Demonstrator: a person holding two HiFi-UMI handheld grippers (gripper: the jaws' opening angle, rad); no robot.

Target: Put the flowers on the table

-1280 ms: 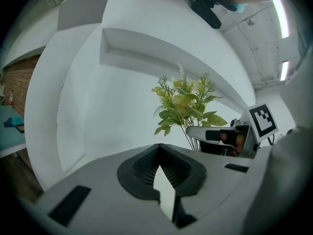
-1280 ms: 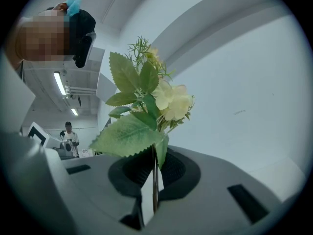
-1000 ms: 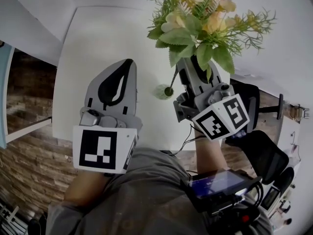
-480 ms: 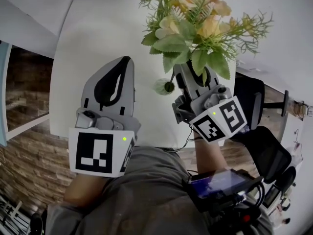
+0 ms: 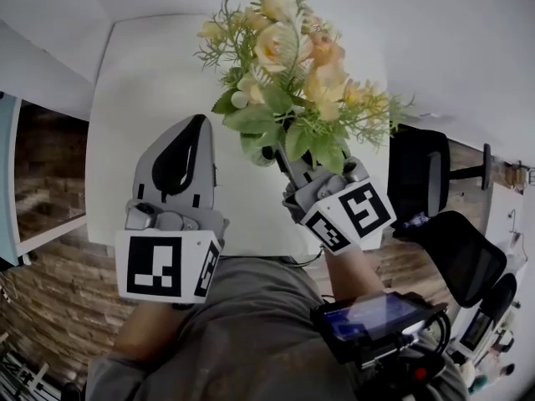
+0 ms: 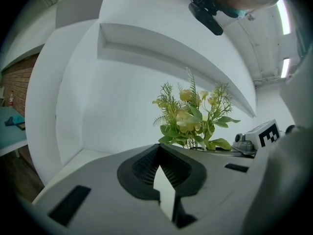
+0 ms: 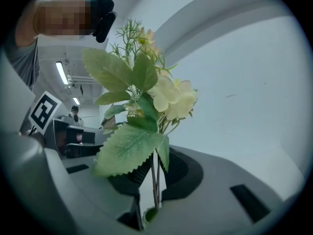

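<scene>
right gripper [image 7: 149, 204] jaws have just been opening, stems [image 7: 156, 173] loose between; back straight off the flowers [image 5: 284, 65]. left gripper [image 5: 199, 124] pressed together, empty.

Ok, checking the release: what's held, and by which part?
Lower stems of the flowers stand between the jaws of the right gripper, which have just been opening; pads look clear. The left gripper is empty.

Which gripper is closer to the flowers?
Right. The right gripper has the flowers between its jaws, which have just been opening; the left gripper sits apart, to their left.
</scene>
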